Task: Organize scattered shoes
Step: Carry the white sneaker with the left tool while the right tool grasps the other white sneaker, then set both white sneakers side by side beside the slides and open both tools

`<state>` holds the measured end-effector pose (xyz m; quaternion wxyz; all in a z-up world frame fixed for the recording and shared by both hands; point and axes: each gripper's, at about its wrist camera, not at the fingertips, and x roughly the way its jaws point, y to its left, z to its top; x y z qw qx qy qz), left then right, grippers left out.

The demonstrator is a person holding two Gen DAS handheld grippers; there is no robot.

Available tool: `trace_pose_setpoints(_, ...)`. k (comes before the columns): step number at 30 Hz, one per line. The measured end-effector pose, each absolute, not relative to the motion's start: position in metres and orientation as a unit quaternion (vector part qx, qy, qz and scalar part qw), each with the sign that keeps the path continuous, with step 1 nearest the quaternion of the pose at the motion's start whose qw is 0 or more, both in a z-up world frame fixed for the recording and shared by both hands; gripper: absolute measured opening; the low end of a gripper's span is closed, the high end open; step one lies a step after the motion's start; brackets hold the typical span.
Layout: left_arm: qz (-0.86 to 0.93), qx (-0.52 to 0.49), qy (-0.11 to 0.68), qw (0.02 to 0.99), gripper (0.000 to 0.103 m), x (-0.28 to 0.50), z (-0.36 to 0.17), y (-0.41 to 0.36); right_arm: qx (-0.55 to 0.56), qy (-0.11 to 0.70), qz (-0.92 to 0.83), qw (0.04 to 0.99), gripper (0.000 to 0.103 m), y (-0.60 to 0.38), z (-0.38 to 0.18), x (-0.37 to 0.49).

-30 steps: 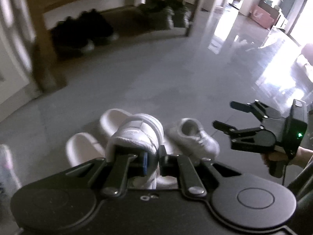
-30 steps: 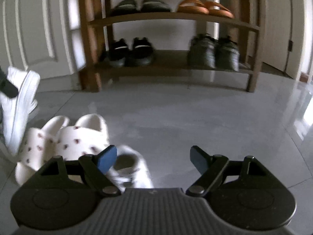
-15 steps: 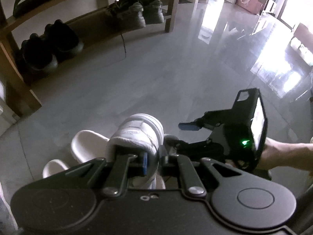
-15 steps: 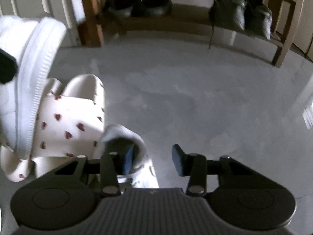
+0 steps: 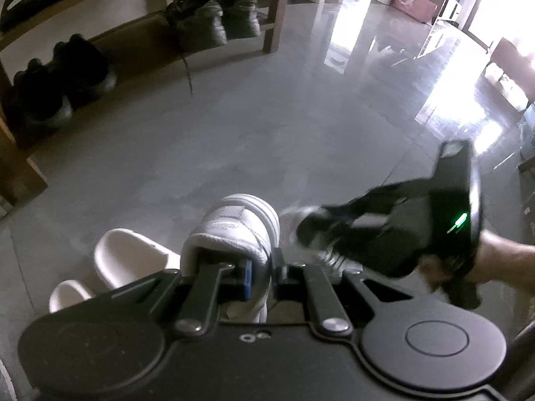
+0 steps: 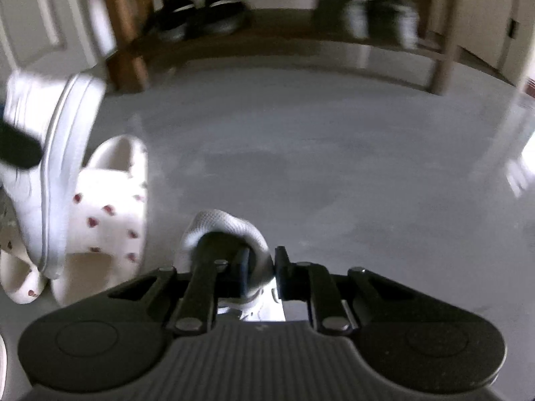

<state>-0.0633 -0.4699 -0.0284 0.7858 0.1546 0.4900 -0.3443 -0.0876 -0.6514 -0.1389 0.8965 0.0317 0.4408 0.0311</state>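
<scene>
- Grey floor [image 6: 334, 167]: heart-print slippers [image 6: 110, 207] lie near left.
- Far wooden rack [image 6: 284, 36]: black shoes [image 6: 197, 16] left, grey shoes [image 6: 367, 10] right.

Both grippers are matte black with blue pads [image 5: 247, 275] inside the fingers, silver pivot screws behind them, and the right gripper [image 5: 321, 224] shows a green LED.

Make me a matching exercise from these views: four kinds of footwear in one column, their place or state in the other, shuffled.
Things:
1. white sneaker
2. mesh shoe
3. heart-print slippers
4. black shoes

Places:
A. on the rack's low shelf
B. gripped by the right gripper
C. lying on the floor
D. gripped by the left gripper

Pairs: 1-D, 2-B, 3-C, 4-A
</scene>
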Motion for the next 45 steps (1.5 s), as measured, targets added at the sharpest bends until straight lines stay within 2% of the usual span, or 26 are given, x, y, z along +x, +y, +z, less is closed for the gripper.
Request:
trace_pose_setpoints(7,-0.340,0.158,0.502,0.780,0.008,-0.068,-0.039,-0.491,0.066,0.461,0.000,0.885,0.016,-0.701,-0.152,-0.068)
trace_pose_setpoints(11,-0.331,0.161,0.515,0.774,0.009,-0.066,-0.057,-0.511,0.056,0.467,-0.019,0.882,0.021,-0.694,-0.162,-0.055)
trace_pose_setpoints(12,-0.327,0.159,0.519,0.773,0.009,-0.064,-0.062,-0.516,0.050,0.467,-0.030,0.882,0.036,-0.691,-0.163,-0.054)
trace_pose_setpoints(14,-0.317,0.151,0.530,0.772,0.009,-0.058,-0.074,-0.524,0.037,0.453,-0.053,0.889,0.059,-0.688,-0.157,-0.061)
trace_pose_setpoints(19,-0.289,0.128,0.553,0.771,0.010,-0.044,-0.094,-0.539,0.078,0.406,-0.057,0.909,0.061,-0.704,-0.136,-0.103)
trace_pose_setpoints(22,-0.256,0.119,0.564,0.776,0.010,-0.031,-0.104,-0.551,0.142,0.410,-0.055,0.899,0.061,-0.720,-0.132,-0.131)
trace_pose_setpoints(25,-0.215,0.093,0.587,0.775,0.011,-0.011,-0.116,-0.560,0.142,0.417,-0.057,0.896,0.061,-0.718,-0.133,-0.143)
trace_pose_setpoints(29,-0.175,0.079,0.622,0.759,0.021,0.012,-0.138,-0.569,0.140,0.422,-0.060,0.894,0.061,-0.714,-0.139,-0.149)
trace_pose_setpoints(33,-0.198,0.131,0.599,0.765,0.028,0.003,-0.126,-0.577,0.128,0.416,-0.043,0.899,0.061,-0.702,-0.138,-0.146)
trace_pose_setpoints(35,-0.233,0.164,0.578,0.764,0.060,-0.012,-0.109,-0.573,0.112,0.408,-0.029,0.906,0.061,-0.693,-0.135,-0.146)
trace_pose_setpoints(39,-0.265,0.219,0.516,0.784,0.064,-0.034,-0.073,-0.551,0.079,0.392,-0.001,0.917,0.061,-0.675,-0.131,-0.144)
trace_pose_setpoints(43,-0.232,0.234,0.508,0.796,0.064,-0.036,-0.056,-0.519,0.038,0.396,0.030,0.917,0.062,-0.649,-0.132,-0.120)
trace_pose_setpoints(45,-0.208,0.230,0.515,0.800,0.064,-0.036,-0.055,-0.501,0.018,0.403,0.032,0.915,0.070,-0.639,-0.133,-0.108)
